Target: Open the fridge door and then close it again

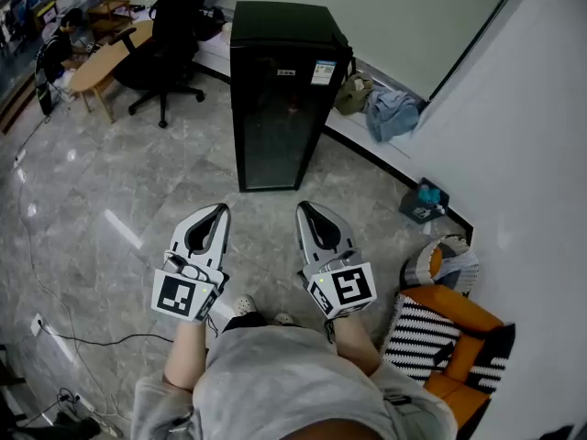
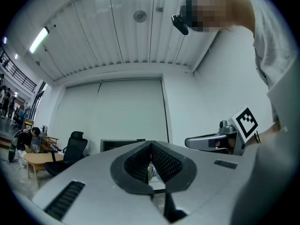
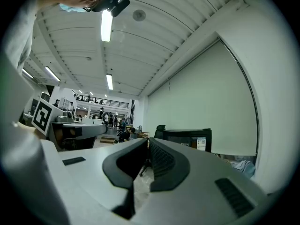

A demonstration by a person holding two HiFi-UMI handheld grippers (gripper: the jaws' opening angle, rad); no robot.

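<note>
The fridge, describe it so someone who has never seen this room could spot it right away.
Look to the pale back wall, where it meets the grey marble-look floor. The fridge stands there, between the black office chair and a heap of bags and cloth. It is the only tall black box, with a dark front door and a white label near its top.

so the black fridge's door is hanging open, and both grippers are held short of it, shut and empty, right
Not quite. The fridge has its door closed, flat against the cabinet, as the head view shows. The rest holds: the left gripper and the right gripper are held short of it, both shut, with nothing between their fingers.
</note>
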